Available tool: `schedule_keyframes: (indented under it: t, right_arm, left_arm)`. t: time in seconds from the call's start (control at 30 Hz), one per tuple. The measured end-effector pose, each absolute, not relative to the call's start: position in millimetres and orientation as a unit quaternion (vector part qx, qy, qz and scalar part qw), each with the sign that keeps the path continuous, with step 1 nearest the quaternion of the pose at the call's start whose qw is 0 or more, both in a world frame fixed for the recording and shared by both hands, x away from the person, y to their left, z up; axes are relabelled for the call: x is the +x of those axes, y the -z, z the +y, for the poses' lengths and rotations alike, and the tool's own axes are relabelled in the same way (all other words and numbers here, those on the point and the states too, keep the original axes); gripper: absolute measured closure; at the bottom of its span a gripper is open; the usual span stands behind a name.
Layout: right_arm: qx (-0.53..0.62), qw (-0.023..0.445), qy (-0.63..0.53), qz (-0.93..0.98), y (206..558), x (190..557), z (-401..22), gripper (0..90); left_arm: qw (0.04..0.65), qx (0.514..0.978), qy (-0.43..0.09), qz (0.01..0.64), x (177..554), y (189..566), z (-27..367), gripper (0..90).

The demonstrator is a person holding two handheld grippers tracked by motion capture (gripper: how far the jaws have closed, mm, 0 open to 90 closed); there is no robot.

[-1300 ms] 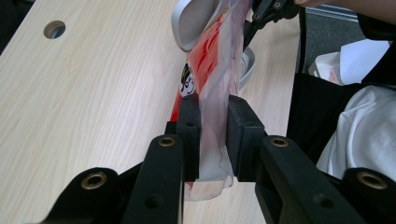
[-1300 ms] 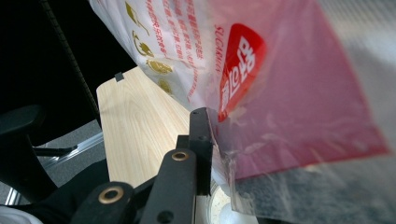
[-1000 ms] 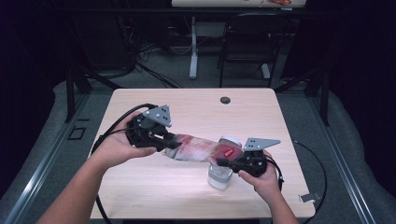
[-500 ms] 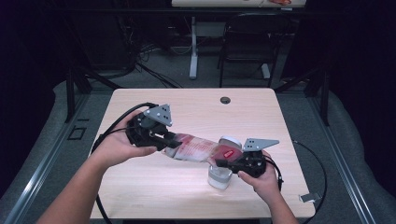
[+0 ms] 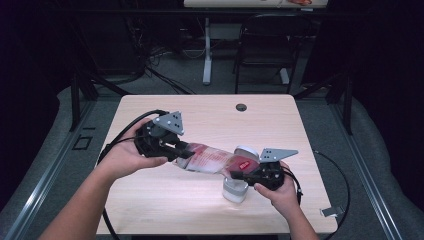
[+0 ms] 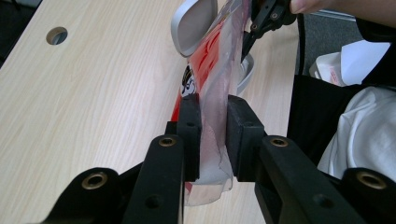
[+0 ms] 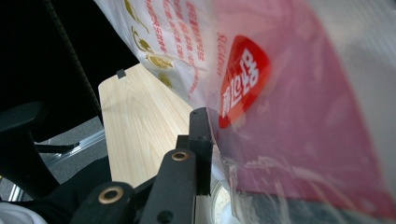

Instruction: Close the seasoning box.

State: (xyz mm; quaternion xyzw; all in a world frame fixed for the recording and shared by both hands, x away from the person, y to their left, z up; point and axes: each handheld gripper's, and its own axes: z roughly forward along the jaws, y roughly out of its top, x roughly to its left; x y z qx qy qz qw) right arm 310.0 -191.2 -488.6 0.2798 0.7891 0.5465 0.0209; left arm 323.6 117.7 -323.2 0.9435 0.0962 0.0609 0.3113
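Dim room; light wooden bench point(image 5: 165, 195) at frame centre. Left of centre, the left hand-held gripper point(image 5: 181, 149) is clamped on one end of a red-and-clear plastic bag point(image 5: 212, 159). The bag hangs stretched above the bench toward the lower right, where the right hand-held gripper point(image 5: 235, 173) pinches its other end over a small white container point(image 5: 234, 190), apparently to keep it taut.

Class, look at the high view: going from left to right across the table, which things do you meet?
Left gripper → red-and-clear plastic bag → white container → right gripper.
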Motion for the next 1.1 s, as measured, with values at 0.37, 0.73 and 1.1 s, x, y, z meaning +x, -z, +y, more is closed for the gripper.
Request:
schedule_keyframes:
  t: [0.37, 0.73, 1.1]
  right_arm:
    - [0.282, 0.022, -0.547, 0.788, 488.3, 309.4, -193.7, 81.8]
    - [0.282, 0.022, -0.547, 0.788, 488.4, 309.6, -193.5, 81.9]
    - [0.282, 0.022, -0.547, 0.788, 488.4, 309.6, -193.7, 81.9]
  left_arm:
    - [0.315, 0.943, -0.059, 0.094, 323.9, 322.7, 114.7, 77.1]
    - [0.316, 0.942, -0.059, 0.094, 324.2, 322.8, 115.0, 77.2]
    - [0.316, 0.942, -0.059, 0.093, 324.6, 322.4, 114.8, 77.3]
